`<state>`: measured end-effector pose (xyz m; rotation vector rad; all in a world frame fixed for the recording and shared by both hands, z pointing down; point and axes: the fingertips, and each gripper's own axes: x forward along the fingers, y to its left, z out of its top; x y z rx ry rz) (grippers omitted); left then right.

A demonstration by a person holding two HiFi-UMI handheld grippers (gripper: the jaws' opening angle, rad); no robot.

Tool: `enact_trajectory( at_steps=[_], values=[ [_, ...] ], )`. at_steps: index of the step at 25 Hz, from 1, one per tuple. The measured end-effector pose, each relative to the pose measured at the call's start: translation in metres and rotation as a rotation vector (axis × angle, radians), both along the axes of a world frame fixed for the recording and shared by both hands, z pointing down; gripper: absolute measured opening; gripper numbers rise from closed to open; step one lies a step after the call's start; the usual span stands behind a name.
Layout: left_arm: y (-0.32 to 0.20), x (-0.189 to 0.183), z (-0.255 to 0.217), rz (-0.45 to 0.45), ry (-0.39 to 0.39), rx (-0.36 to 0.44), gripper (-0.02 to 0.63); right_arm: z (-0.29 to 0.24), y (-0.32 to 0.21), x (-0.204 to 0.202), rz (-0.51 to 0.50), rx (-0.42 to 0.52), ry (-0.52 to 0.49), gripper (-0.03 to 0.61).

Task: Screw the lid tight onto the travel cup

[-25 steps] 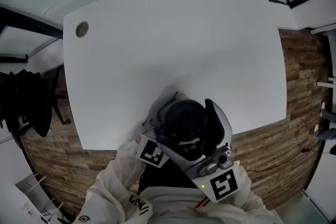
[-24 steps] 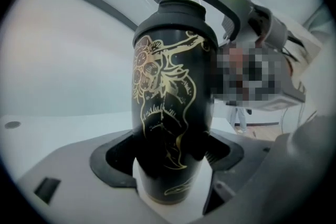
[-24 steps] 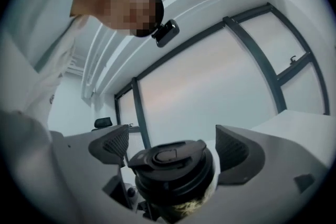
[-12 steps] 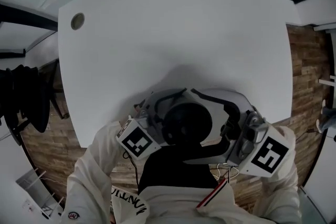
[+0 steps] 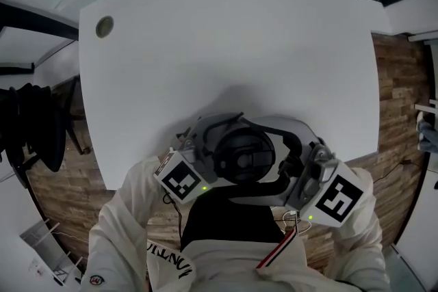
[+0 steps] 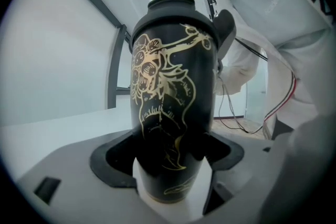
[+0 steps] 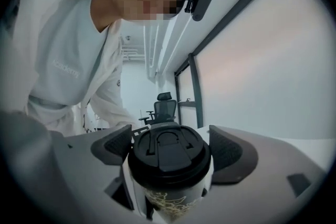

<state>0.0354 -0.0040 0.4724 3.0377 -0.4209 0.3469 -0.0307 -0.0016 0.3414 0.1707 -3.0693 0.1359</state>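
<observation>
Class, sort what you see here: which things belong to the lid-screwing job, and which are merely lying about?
Job in hand: travel cup, lid, left gripper, right gripper.
Lying about: white table, its round grommet, office chair.

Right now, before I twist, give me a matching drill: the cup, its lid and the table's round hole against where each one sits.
Things:
1. travel cup
2. lid
3. round hole

Places:
A. far left corner of the white table
B. gripped low on its body between the jaws of the left gripper
C. on top of the cup, between the jaws of the right gripper

Pairs: 1-B; 2-C; 3-A
</observation>
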Motion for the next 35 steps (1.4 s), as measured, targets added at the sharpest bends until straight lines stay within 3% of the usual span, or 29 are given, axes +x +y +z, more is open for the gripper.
enact_trajectory(
  at_steps=[6,10,14,18,21,30,32,35],
  values=[
    [-0.007,-0.002,-0.001,-0.145,-0.04,0.014,0.385,-0.005,-0.014,0.007,0.38,-0.014,-0.056,0.483],
    [-0.015,-0.002,-0.005,-0.296,-0.039,0.033,0.385,-0.007,-0.022,0.015,0.632,-0.026,-0.05,0.483],
    [-0.015,-0.002,-0.003,-0.364,-0.058,0.033,0.385,-0.002,-0.023,0.02,0.767,-0.053,-0.021,0.483],
    [-0.012,0.001,-0.002,-0.317,-0.074,0.019,0.385,-0.01,-0.017,0.021,0.656,-0.102,-0.072,0.485],
    [-0.011,0.002,-0.005,-0.261,-0.05,0.028,0.385,-0.022,-0.009,0.023,0.475,-0.066,-0.096,0.485],
    [-0.003,0.002,-0.007,0.008,-0.01,0.011,0.385,-0.002,0.004,0.005,-0.097,-0.08,0.015,0.486],
    [-0.001,0.001,-0.007,0.05,-0.016,0.005,0.385,0.004,0.006,-0.002,-0.146,-0.053,0.054,0.486],
    [-0.001,-0.002,-0.003,0.063,-0.033,-0.005,0.385,0.009,0.004,-0.008,-0.136,-0.029,0.062,0.485]
  ],
)
